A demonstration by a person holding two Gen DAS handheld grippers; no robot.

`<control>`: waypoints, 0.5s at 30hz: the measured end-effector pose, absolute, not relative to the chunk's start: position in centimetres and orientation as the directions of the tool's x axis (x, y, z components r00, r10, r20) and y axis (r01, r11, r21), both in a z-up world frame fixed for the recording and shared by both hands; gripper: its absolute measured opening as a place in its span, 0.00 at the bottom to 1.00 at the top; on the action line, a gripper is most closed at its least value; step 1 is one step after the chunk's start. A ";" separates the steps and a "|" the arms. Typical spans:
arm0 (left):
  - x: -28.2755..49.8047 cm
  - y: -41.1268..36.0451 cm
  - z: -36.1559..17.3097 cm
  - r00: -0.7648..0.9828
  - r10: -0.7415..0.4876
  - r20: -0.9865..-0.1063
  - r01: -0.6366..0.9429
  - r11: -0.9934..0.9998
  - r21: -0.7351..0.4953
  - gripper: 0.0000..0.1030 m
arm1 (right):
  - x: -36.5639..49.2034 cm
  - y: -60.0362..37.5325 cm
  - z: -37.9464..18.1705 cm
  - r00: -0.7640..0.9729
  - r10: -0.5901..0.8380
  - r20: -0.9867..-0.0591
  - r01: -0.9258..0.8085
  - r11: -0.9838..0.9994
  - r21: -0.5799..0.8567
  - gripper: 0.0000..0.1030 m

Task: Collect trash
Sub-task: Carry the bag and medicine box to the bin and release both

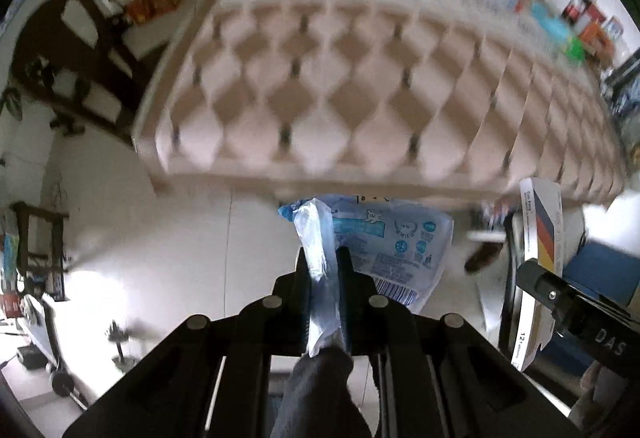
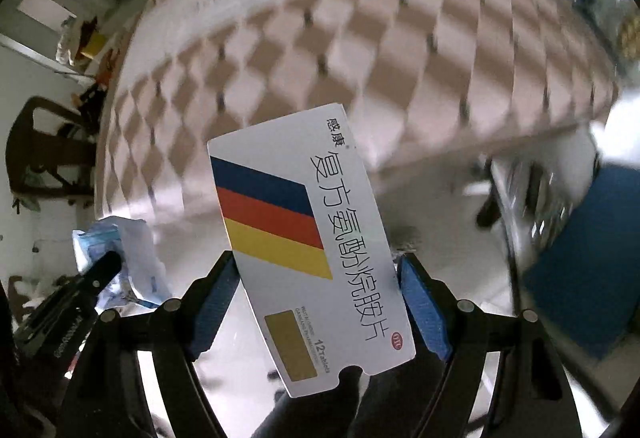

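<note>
Two wrist fisheyes, both aimed steeply down over the floor.

Each looks along its own claw, close above white tiles, facing the tufted pink bed (image 1: 360, 86); both share that bed, and each catches the other claw at its edge.

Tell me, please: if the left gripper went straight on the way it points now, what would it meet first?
Probably the pale floor. The left gripper, shut on a blue plastic wrapper, points downward, and past the wrapper only bare floor shows before the tufted pink bed base. The blur makes depth uncertain.
</note>
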State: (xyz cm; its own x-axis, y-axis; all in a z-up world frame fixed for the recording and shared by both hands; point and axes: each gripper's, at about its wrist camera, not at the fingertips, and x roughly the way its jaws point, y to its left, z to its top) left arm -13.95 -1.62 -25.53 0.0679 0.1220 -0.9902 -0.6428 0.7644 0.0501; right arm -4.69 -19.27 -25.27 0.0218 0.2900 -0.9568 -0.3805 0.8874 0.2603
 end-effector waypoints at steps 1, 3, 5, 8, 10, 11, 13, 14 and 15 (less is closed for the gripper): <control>-14.7 -1.9 -27.4 0.040 0.102 -0.994 -0.645 0.762 0.052 0.08 | -5.6 -19.6 -26.6 -0.005 0.284 -0.959 -0.370 0.890 0.266 0.80; -15.7 -2.2 -30.6 0.011 0.049 -0.999 -0.660 0.751 0.029 0.09 | -7.0 -20.2 -28.9 -0.052 0.278 -0.959 -0.352 0.894 0.278 0.80; -16.3 -2.1 -35.5 -0.028 -0.020 -0.999 -0.687 0.727 0.005 0.09 | -8.3 -20.9 -33.0 -0.104 0.259 -0.960 -0.328 0.902 0.279 0.80; -16.1 -1.5 -42.7 -0.027 -0.127 -0.992 -0.727 0.684 -0.067 0.13 | -8.9 -21.5 -38.8 -0.176 0.243 -0.954 -0.282 0.916 0.286 0.80; -15.8 -0.8 -47.4 -0.035 -0.187 -0.982 -0.754 0.650 -0.097 0.14 | -8.8 -22.0 -43.8 -0.229 0.248 -0.941 -0.227 0.927 0.300 0.80; -15.4 -0.3 -50.2 -0.046 -0.203 -0.978 -0.764 0.638 -0.097 0.14 | -8.8 -22.0 -46.1 -0.250 0.257 -0.934 -0.202 0.929 0.310 0.80; -15.0 0.3 -54.0 -0.047 -0.234 -0.971 -0.767 0.631 -0.115 0.15 | -8.3 -22.0 -50.9 -0.276 0.268 -0.923 -0.155 0.935 0.318 0.80; -14.6 0.7 -56.6 -0.054 -0.254 -0.966 -0.768 0.628 -0.122 0.15 | -8.1 -21.9 -52.8 -0.282 0.272 -0.920 -0.142 0.937 0.320 0.80; -14.8 0.6 -58.1 -0.058 -0.261 -0.963 -0.768 0.629 -0.125 0.15 | -7.7 -21.7 -55.4 -0.292 0.278 -0.915 -0.121 0.938 0.324 0.80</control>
